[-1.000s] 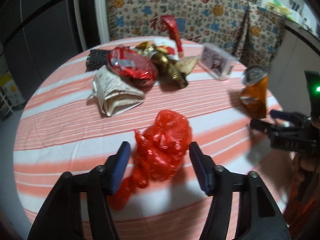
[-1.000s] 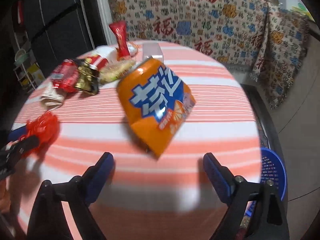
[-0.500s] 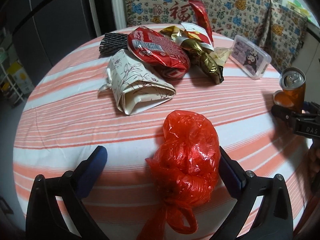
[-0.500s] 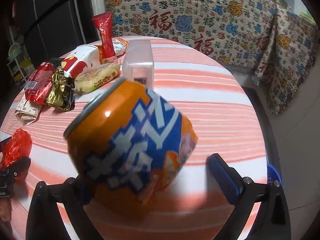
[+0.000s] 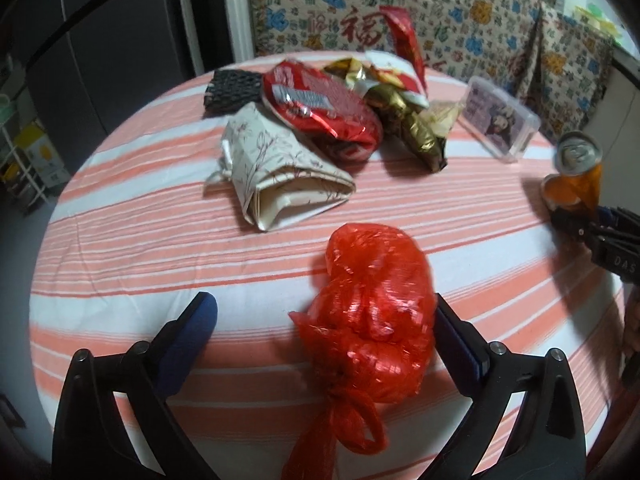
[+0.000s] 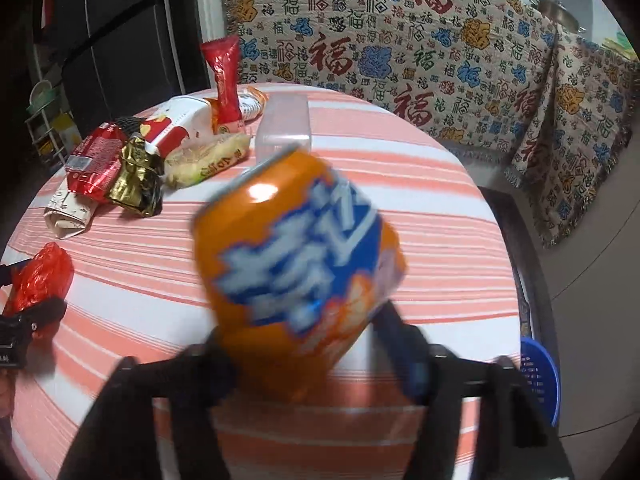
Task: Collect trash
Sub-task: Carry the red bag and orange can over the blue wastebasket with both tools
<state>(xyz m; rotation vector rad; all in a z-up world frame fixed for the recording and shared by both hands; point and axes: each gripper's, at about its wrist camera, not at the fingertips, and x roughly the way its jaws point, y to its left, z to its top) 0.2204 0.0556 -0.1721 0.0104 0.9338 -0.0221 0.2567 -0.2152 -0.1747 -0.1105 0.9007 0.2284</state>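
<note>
left wrist view: the striped round table (image 5: 120, 208) carries a heap of wrappers (image 5: 344, 108) at its far side. nearer, the knotted red bag (image 5: 376, 320) lies lengthwise between the wide-apart fingers of the left gripper (image 5: 324, 332), hugging the right finger, knot toward the camera. right gripper (image 6: 316, 356) looks clamped on the tilted, dented orange can (image 6: 296, 264), though blur hides the contact.

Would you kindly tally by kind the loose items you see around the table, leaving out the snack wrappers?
Orange can: 1
Red plastic bag: 1
Folded paper bag: 1
Clear plastic box: 1
Black mesh sleeve: 1
Total: 5
</note>
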